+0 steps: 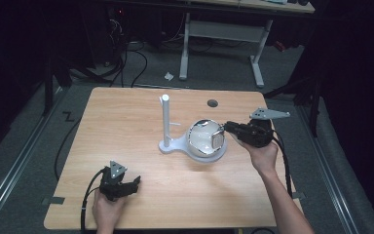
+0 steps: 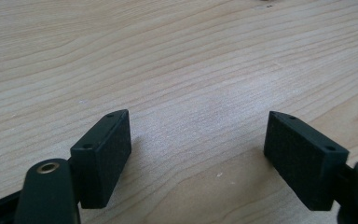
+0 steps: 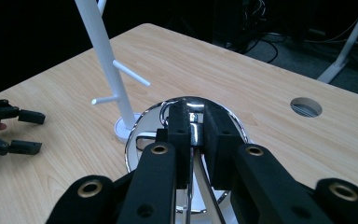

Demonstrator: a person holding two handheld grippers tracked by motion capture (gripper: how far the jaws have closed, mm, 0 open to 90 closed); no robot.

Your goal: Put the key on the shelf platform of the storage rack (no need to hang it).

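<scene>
A shiny metal mug [image 1: 203, 139] lies tilted on its side over the white base of a peg stand [image 1: 166, 119] at the table's middle. My right gripper [image 1: 225, 128] comes in from the right and is shut on the mug's thin handle. In the right gripper view its two black pads [image 3: 179, 126] press together on that metal handle, with the chrome mug [image 3: 135, 140] beyond them and the white stand [image 3: 107, 70] with short pegs just behind. My left gripper [image 1: 135, 183] rests near the table's front left, open, with bare wood between its pads [image 2: 105, 154].
The wooden table [image 1: 126, 122] has a round cable hole [image 1: 212, 103] at the back, also seen in the right gripper view as the hole [image 3: 306, 107]. A white-legged desk [image 1: 221, 29] and floor cables lie beyond the far edge. The left gripper [image 3: 9, 130] appears far off.
</scene>
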